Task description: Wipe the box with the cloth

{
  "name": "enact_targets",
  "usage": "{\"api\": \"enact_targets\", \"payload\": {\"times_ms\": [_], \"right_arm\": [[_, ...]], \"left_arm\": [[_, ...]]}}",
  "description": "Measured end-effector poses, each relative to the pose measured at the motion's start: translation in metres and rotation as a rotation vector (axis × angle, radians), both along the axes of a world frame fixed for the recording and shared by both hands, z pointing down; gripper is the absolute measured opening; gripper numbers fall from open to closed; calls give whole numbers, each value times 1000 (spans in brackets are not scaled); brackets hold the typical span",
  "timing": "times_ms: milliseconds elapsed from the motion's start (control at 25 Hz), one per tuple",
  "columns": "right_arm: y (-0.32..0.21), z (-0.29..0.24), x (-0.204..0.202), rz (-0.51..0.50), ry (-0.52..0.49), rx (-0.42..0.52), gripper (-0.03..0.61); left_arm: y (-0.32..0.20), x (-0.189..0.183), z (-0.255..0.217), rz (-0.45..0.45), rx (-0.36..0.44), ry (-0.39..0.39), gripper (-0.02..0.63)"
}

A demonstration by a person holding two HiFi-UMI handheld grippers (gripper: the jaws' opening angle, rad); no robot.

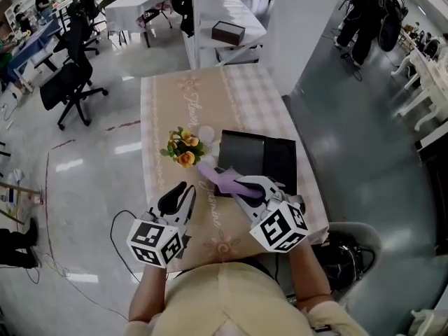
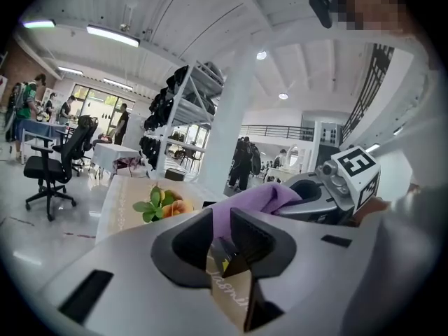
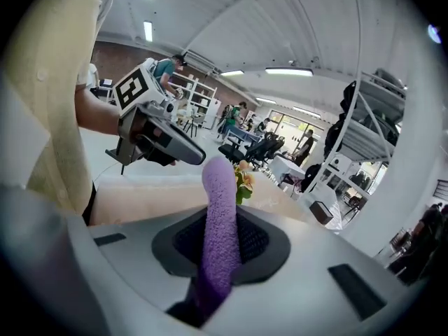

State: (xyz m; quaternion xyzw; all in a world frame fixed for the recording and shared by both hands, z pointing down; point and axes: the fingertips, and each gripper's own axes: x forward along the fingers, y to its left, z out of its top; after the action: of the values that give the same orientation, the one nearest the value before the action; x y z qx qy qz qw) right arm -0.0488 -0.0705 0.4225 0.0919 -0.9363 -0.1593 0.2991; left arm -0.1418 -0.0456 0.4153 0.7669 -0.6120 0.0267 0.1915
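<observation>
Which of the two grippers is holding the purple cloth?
The right gripper: the purple cloth is pinched in its jaws; the left gripper holds nothing.

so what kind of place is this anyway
Likely a big open-plan office or workshop hall: rolling office chairs on a glossy floor, white work tables, open shelving hung with dark bags, and people standing about.

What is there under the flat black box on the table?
The flat black box lies on a beige patterned tablecloth. Whatever is beneath the box itself is covered. The purple fuzzy cloth gripped in the right tool hides its near left corner.
</observation>
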Motion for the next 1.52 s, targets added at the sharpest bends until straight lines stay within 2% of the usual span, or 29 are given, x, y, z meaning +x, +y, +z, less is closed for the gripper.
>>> {"api": "enact_targets", "payload": {"times_ms": [440,760,1160,1320,1520], "right_arm": [[-17,-39,18,243,-380,-126,69],[-30,-40,37,415,-541,-197,69],[-30,-33,41,494,-647,-298,69],[-31,-32,41,522,-652,-316,69],[-32,-31,39,510,-650,-316,69]], "left_arm": [[0,-9,-13,-72,55,-4,84],[-1,-19,-21,-132,88,-20,74],[-4,-11,-18,-119,77,-50,71],[-5,-8,-17,-109,76,-51,71],[-4,-7,-23,-103,100,-37,66]]}}
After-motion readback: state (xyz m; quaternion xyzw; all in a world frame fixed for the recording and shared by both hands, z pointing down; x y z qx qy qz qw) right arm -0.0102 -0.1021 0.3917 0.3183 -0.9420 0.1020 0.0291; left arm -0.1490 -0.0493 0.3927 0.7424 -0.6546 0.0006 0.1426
